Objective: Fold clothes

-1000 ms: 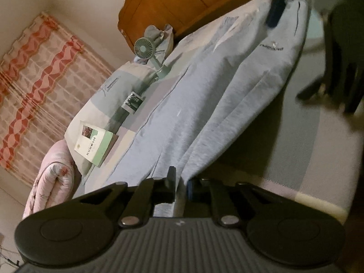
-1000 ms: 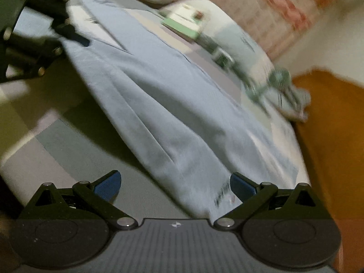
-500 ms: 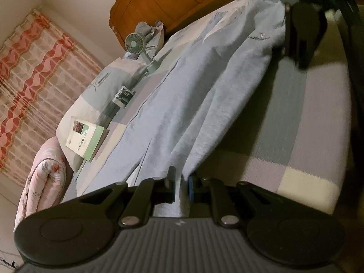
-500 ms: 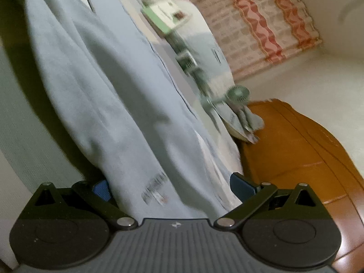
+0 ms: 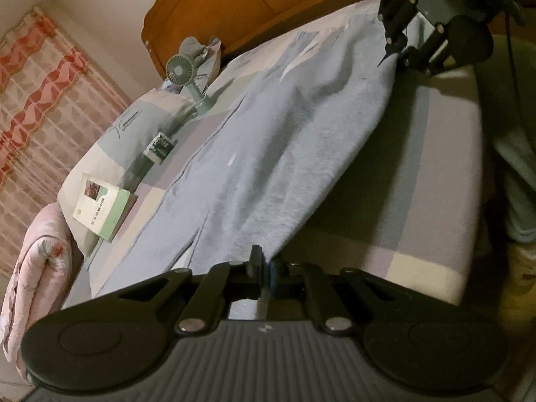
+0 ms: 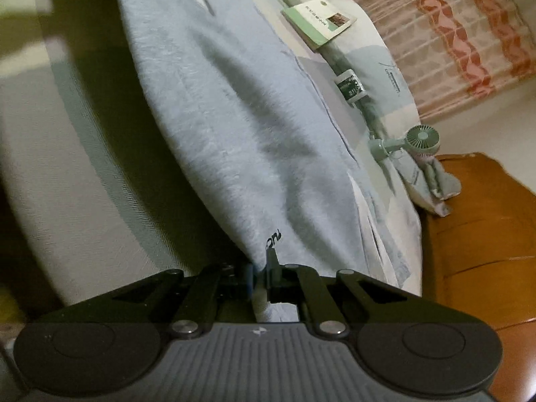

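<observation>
Both claws clamped on cloth: my left claw (image 5: 264,269) and right claw (image 6: 259,273) each pinch one end of the grey sweatpants (image 5: 284,140) | pants stretched lengthwise, near edge lifted off the bed (image 5: 428,181), far side resting on it | no finished fold visible; folding appears mid-way, remainder unclear.

Bare bedsheet (image 5: 418,167) beside the garment, book (image 5: 102,207) and fan (image 5: 181,67) (far side) obstructing
</observation>
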A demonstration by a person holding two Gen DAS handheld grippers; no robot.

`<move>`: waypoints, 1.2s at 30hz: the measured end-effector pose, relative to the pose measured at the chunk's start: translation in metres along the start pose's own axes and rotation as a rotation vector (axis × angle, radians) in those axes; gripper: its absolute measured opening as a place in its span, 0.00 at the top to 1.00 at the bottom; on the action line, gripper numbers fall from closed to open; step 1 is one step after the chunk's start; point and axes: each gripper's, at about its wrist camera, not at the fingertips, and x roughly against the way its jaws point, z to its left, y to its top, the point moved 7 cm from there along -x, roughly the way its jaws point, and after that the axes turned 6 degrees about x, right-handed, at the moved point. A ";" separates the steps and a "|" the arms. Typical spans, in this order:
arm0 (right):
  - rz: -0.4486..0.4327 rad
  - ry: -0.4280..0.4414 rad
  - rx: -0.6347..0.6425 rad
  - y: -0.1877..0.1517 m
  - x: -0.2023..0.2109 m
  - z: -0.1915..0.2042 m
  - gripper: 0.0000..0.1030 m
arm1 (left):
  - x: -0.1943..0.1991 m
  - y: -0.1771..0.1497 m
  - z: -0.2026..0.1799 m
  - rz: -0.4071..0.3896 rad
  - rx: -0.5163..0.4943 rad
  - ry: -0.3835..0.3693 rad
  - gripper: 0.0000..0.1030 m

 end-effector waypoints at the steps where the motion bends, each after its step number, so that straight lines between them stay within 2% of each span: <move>1: -0.006 0.019 -0.002 -0.002 0.007 0.000 0.93 | 0.002 -0.002 -0.003 0.005 -0.006 -0.012 0.97; 6: -0.002 0.094 0.026 -0.008 0.027 0.006 0.92 | 0.011 -0.011 -0.017 0.033 -0.034 -0.072 0.97; 11: 0.028 0.157 -0.005 -0.017 0.024 0.018 0.90 | 0.020 -0.020 -0.031 0.060 -0.062 -0.132 0.97; 15: 0.035 0.164 -0.083 -0.018 0.025 0.018 0.79 | 0.022 -0.027 -0.035 0.097 -0.054 -0.154 0.89; 18: 0.028 0.202 -0.176 -0.027 0.041 0.012 0.69 | 0.029 -0.031 -0.031 0.115 -0.032 -0.165 0.88; 20: 0.030 0.216 -0.252 -0.039 0.052 0.006 0.65 | 0.038 -0.033 -0.022 0.121 0.006 -0.171 0.87; 22: 0.040 0.226 -0.359 -0.055 0.056 -0.005 0.62 | 0.045 -0.033 -0.007 0.117 0.075 -0.156 0.85; 24: 0.038 0.233 -0.530 -0.076 0.057 -0.021 0.54 | 0.052 -0.032 0.008 0.112 0.148 -0.138 0.71; 25: 0.036 0.236 -0.629 -0.087 0.056 -0.031 0.49 | 0.056 -0.032 0.016 0.110 0.185 -0.130 0.57; 26: 0.025 0.255 -0.752 -0.101 0.051 -0.037 0.47 | 0.056 -0.029 0.022 0.101 0.211 -0.115 0.51; 28: 0.002 0.293 -1.000 -0.129 0.040 -0.051 0.42 | 0.054 -0.023 0.034 0.081 0.259 -0.084 0.51; 31: -0.034 0.345 -1.367 -0.170 0.024 -0.074 0.42 | 0.049 -0.014 0.040 0.059 0.311 -0.073 0.51; 34: -0.089 0.369 -1.562 -0.195 0.006 -0.079 0.39 | 0.044 -0.004 0.038 0.036 0.353 -0.092 0.50; 36: -0.143 0.371 -1.643 -0.205 -0.004 -0.083 0.39 | 0.039 0.003 0.034 0.026 0.373 -0.105 0.50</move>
